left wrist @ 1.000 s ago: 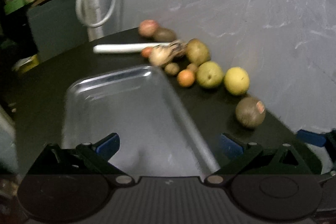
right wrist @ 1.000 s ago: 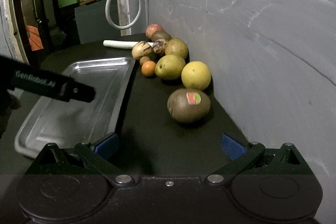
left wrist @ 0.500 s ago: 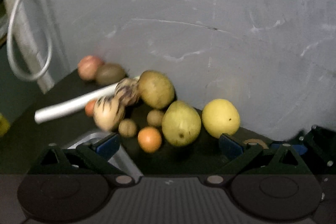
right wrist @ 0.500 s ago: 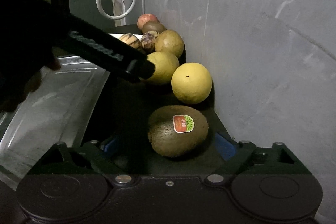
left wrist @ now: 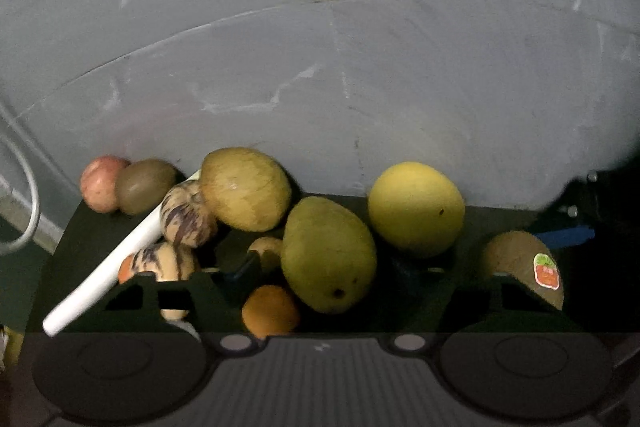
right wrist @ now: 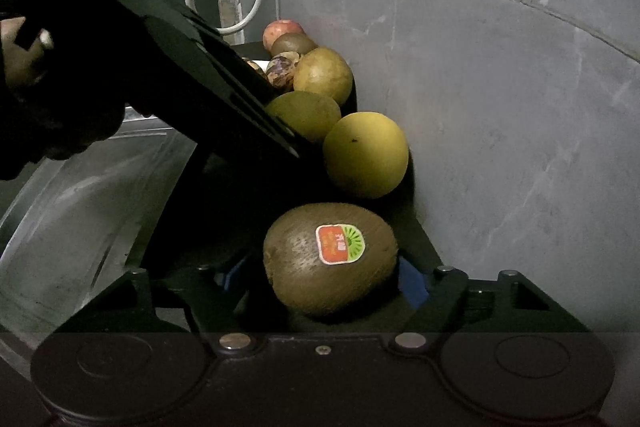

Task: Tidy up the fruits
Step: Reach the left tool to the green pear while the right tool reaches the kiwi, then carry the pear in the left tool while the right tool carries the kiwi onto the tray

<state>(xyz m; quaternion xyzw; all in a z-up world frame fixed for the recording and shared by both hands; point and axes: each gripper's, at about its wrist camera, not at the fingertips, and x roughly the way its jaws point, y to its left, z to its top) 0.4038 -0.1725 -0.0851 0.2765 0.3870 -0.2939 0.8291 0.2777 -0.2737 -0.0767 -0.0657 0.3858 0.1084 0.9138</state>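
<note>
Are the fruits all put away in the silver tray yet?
Not yet. The part of the tray that shows holds no fruit. The right gripper is open around the stickered kiwi, and the left gripper is open around the green pear. The other fruits, like the yellow one, wait by the wall.

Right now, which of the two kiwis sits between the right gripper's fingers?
The stickered kiwi, nearest the camera, lies between the open right gripper fingers. The other kiwi is bare and sits far back beside the red fruit.

Brown kiwi [right wrist: 330, 259] — orange-green sticker [right wrist: 340, 243]
</note>
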